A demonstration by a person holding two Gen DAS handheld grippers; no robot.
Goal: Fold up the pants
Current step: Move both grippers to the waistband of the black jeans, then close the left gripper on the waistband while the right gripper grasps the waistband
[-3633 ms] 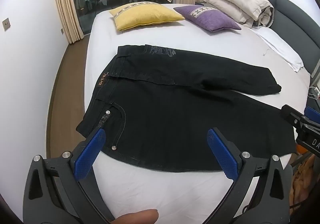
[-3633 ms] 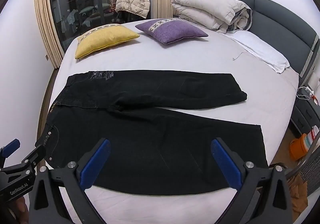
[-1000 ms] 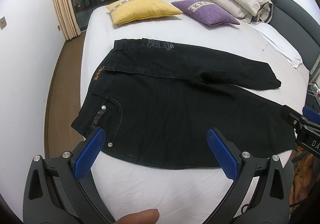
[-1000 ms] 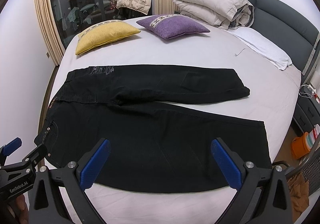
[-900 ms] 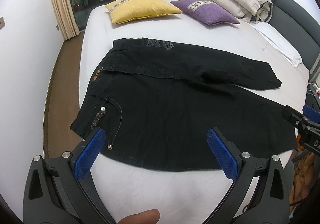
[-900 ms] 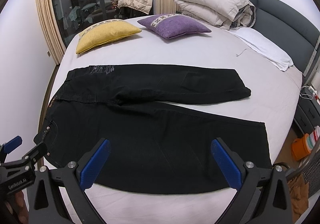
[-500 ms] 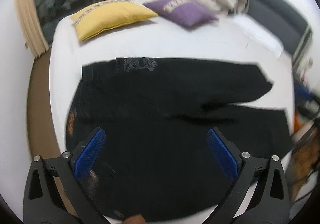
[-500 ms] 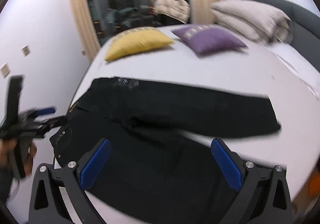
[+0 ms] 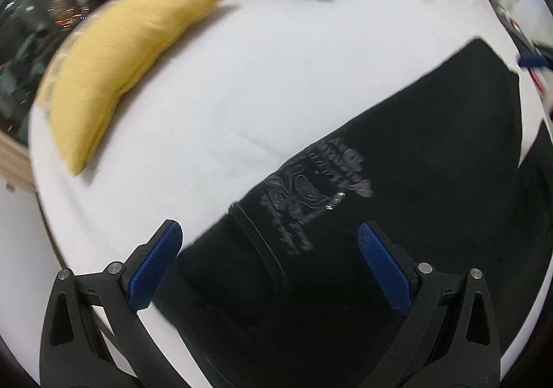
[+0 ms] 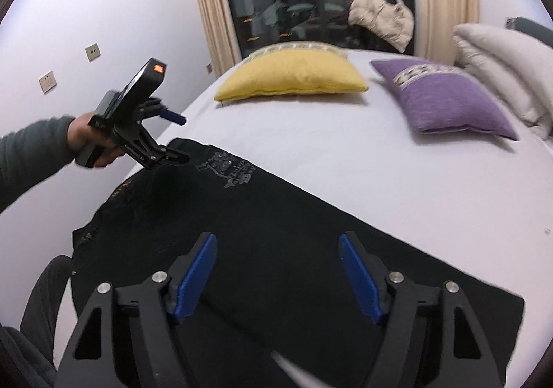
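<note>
Right wrist view alone shows left tongs (image 10: 179, 139), pants (image 10: 276, 249).

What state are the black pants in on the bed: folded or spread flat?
Spread flat, not yet folded. The pants lie in a single layer across the white bed, the printed pocket exposed, and neither open gripper holds them.

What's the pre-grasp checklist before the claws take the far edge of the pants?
1. Left claw open: ok.
2. Right claw open: ok.
3. Both empty: ok.
4. Left claw at the waistband corner of the pants: ok, near the printed logo.
5. Far edge clear of the yellow pillow and purple pillow: ok.
6. Contact with the fabric: cannot tell.
</note>
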